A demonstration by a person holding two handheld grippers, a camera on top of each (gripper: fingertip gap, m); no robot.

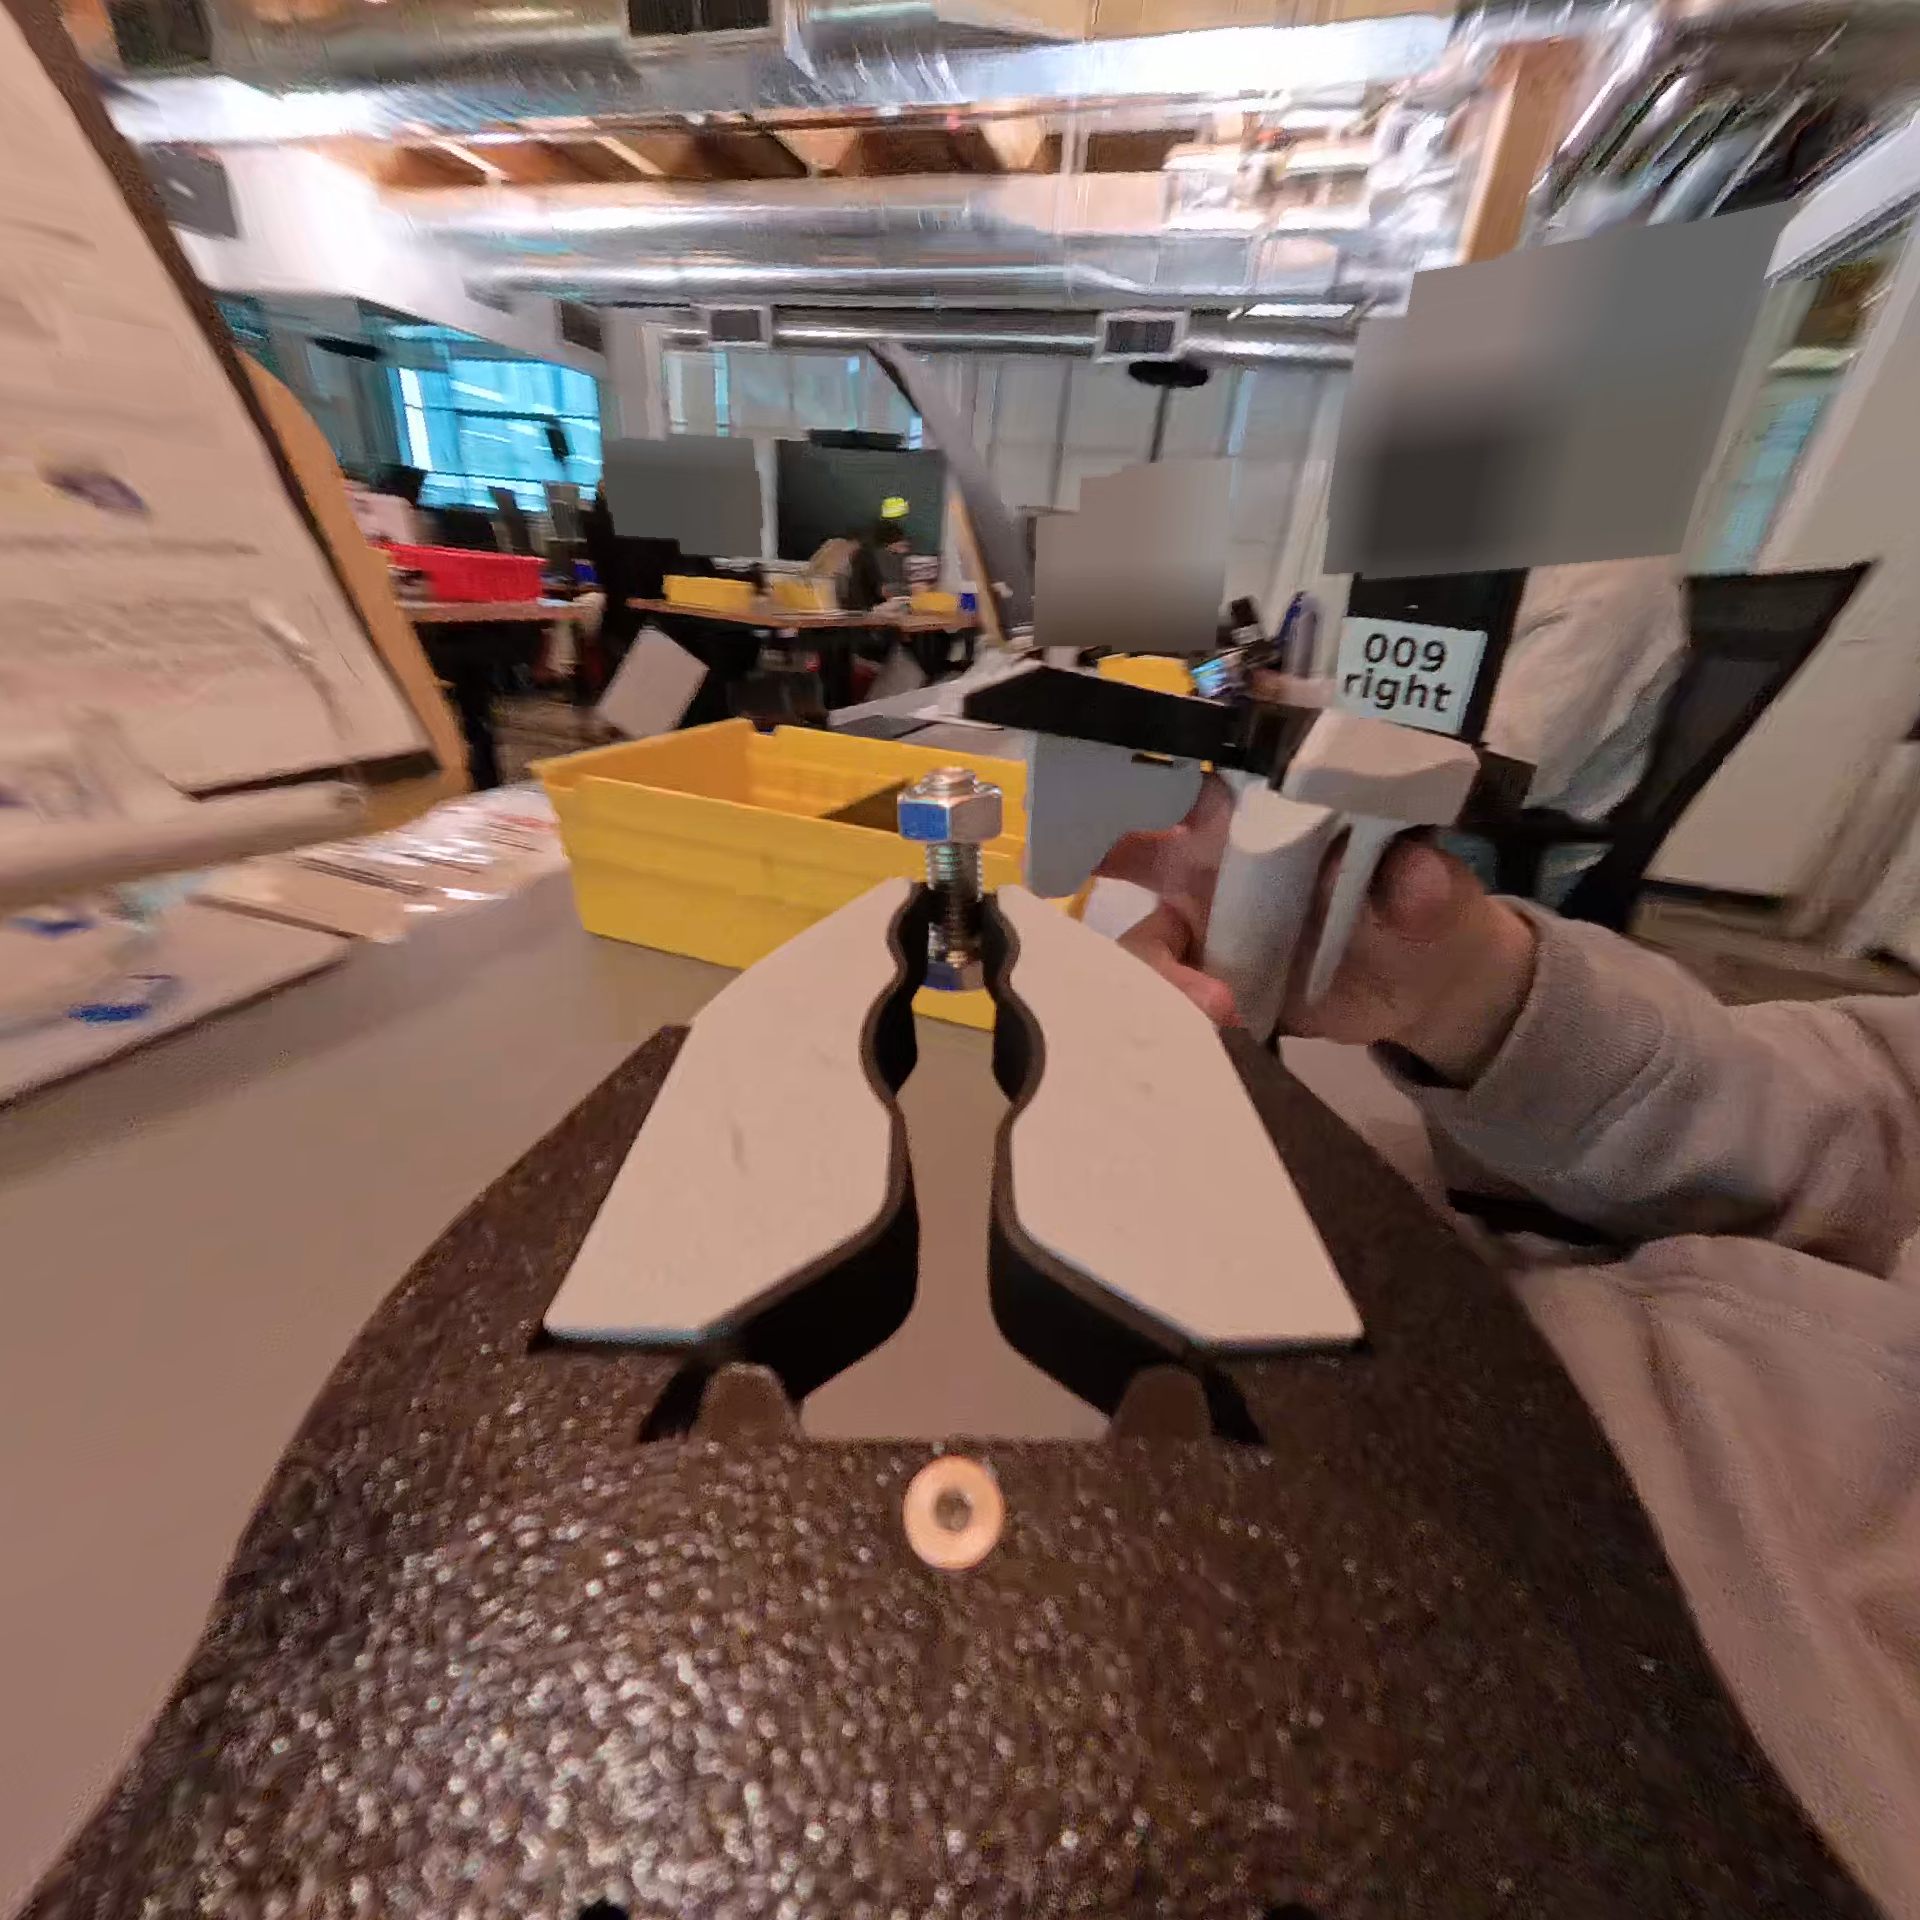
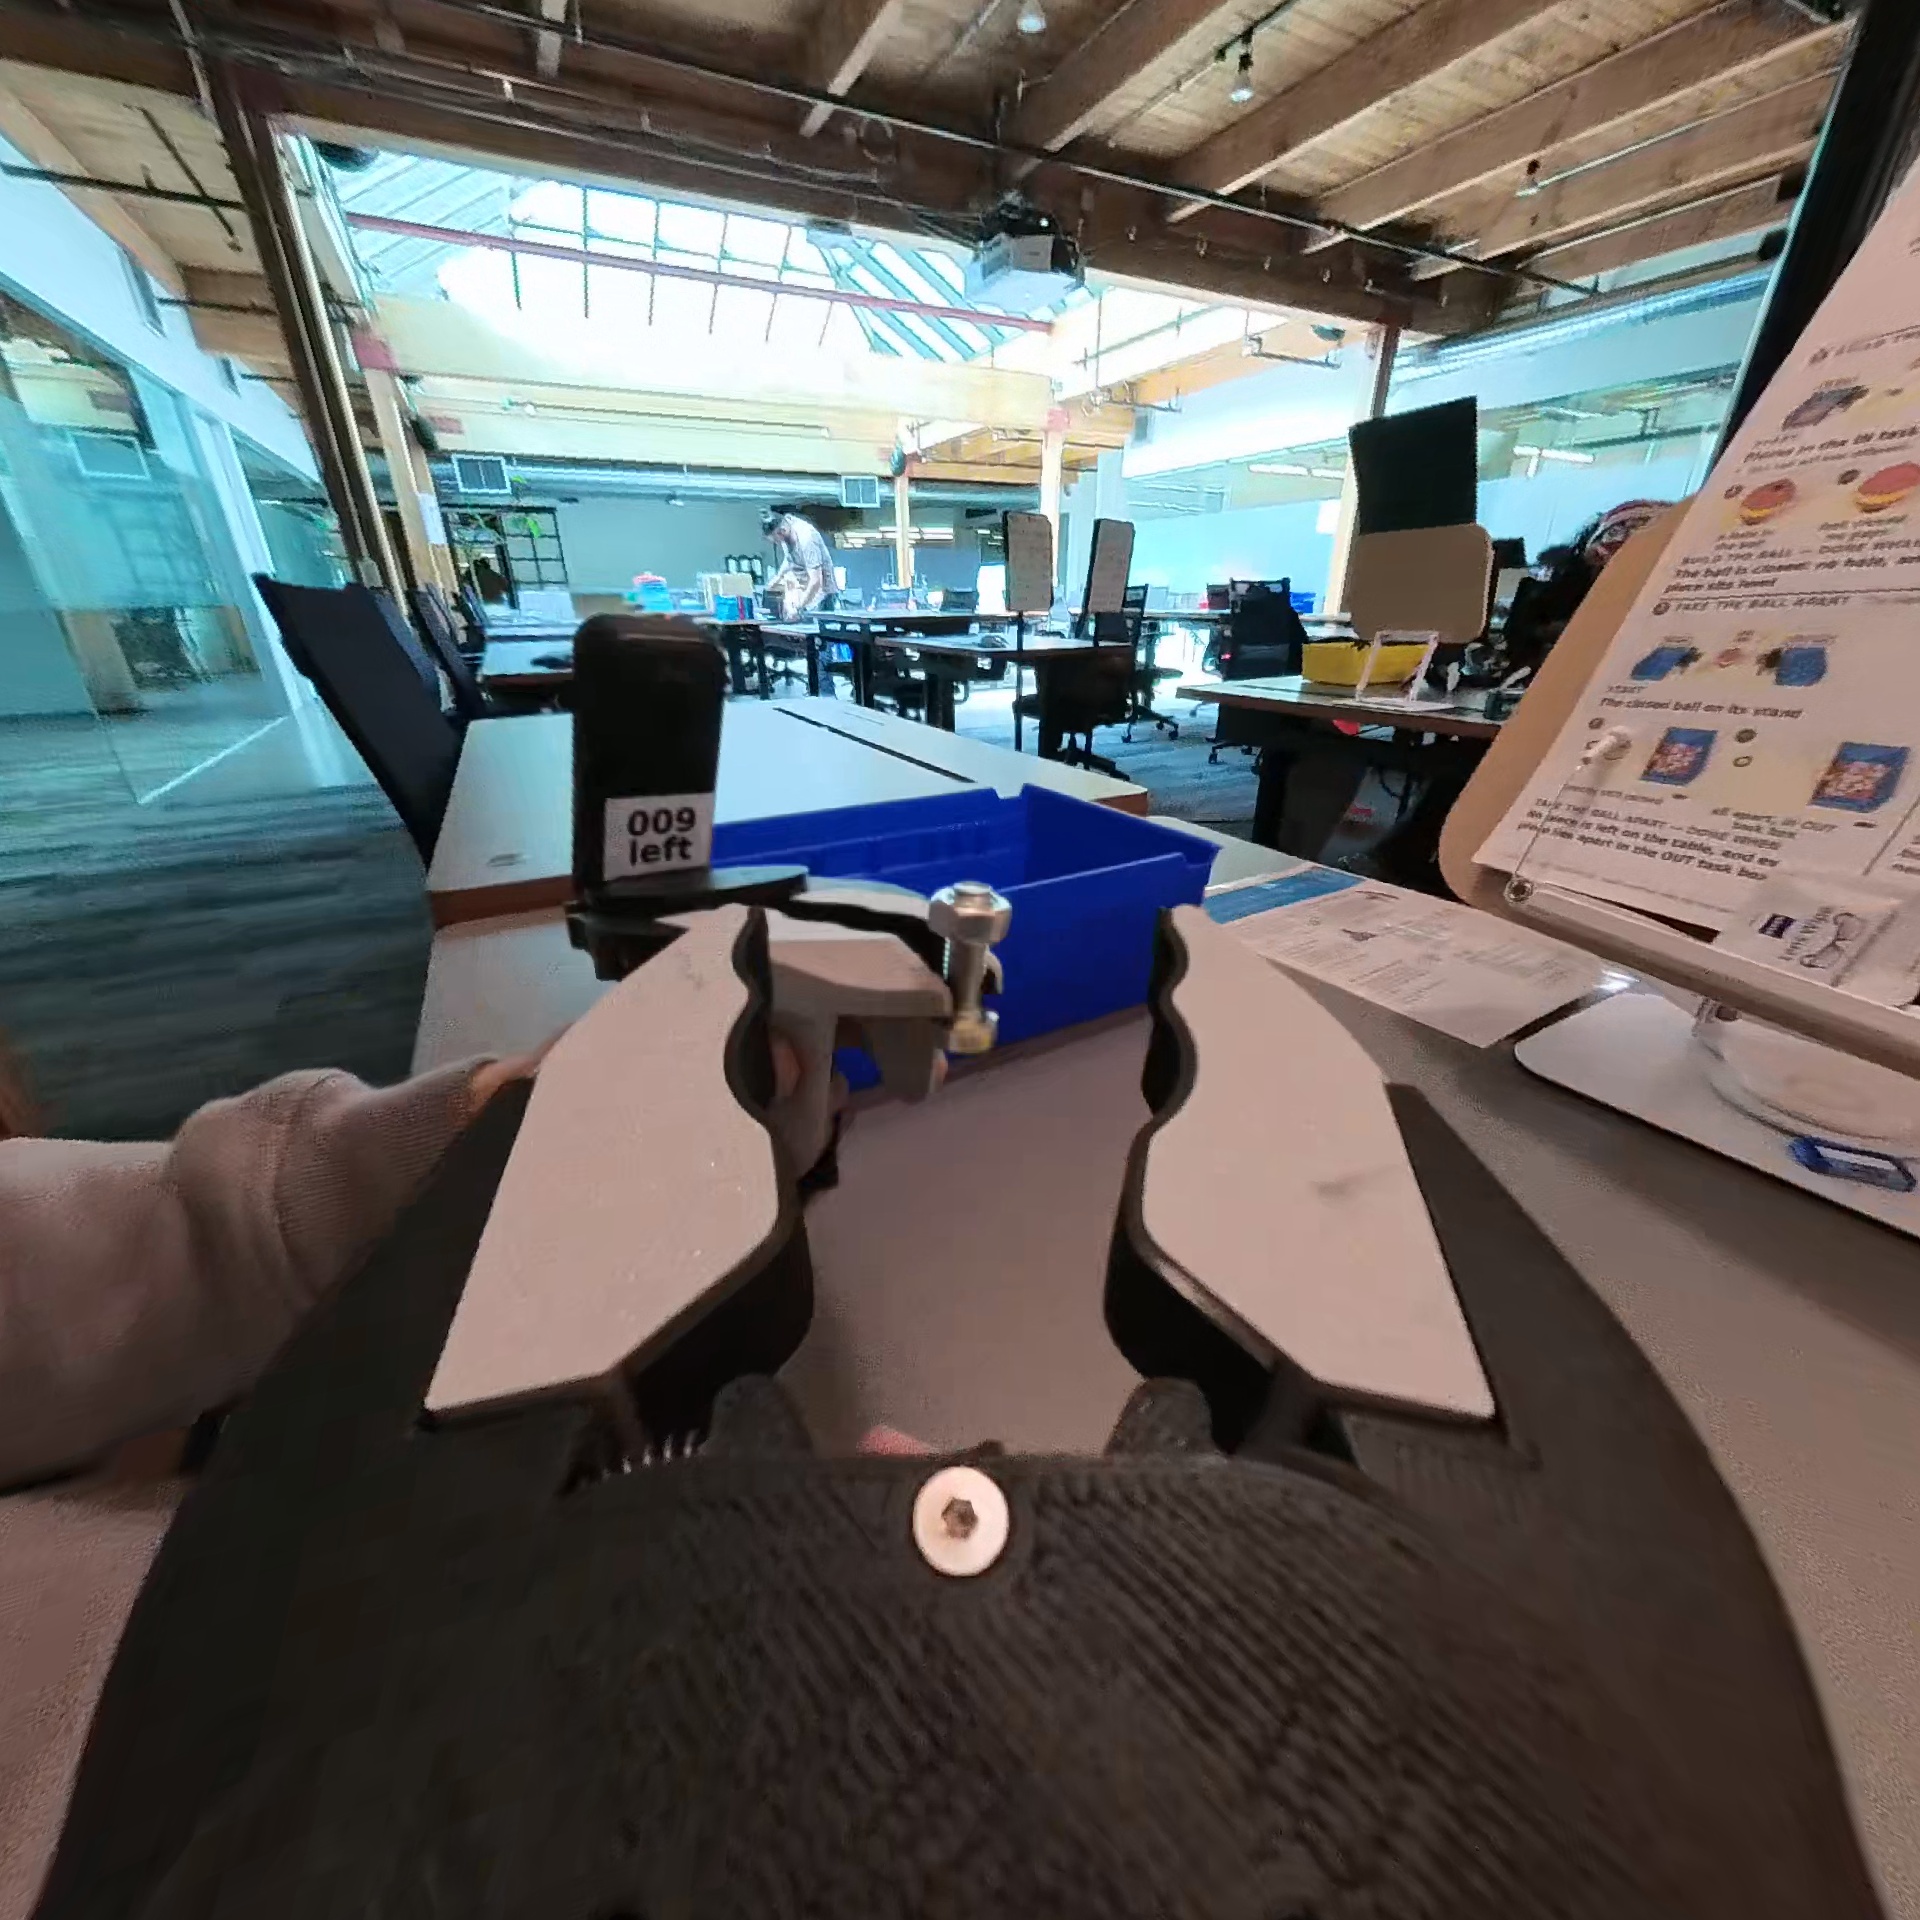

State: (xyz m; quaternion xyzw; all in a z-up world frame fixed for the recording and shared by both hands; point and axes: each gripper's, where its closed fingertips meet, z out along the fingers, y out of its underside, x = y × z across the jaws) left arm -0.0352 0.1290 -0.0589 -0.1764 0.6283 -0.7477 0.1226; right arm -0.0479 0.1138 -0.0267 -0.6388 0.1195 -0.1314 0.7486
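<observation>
The pale grey counter [image 1: 312, 1195] runs under both views, cut off at every edge. On it, the left wrist view alone shows a yellow plastic open-topped bin [image 1: 727, 831], its near right corner hidden behind the left tool [image 1: 951, 899]. The right wrist view alone shows a blue plastic open-topped bin [image 2: 1091, 883], partly masked by the left tool and its load. That view also catches a tilted board of printed instruction sheets [image 2: 1714, 675] on a white stand at right, sliced by the frame edge; in the left wrist view it is only a blur at far left.

The right tool [image 2: 961, 966] stands wide apart with nothing between its grey pads (only the counter and the blue bin show through the gap). Seen from the left wrist view, its fingertips are hard to make out, and a sleeved hand [image 1: 1382, 956] grips its handle.

The left tool is nearly closed, its pads pressing the threaded shank of a silver steel bolt with a hex nut near its top [image 1: 948, 831]. The bolt stands upright above the counter; its head sits low between the fingers, half hidden.
</observation>
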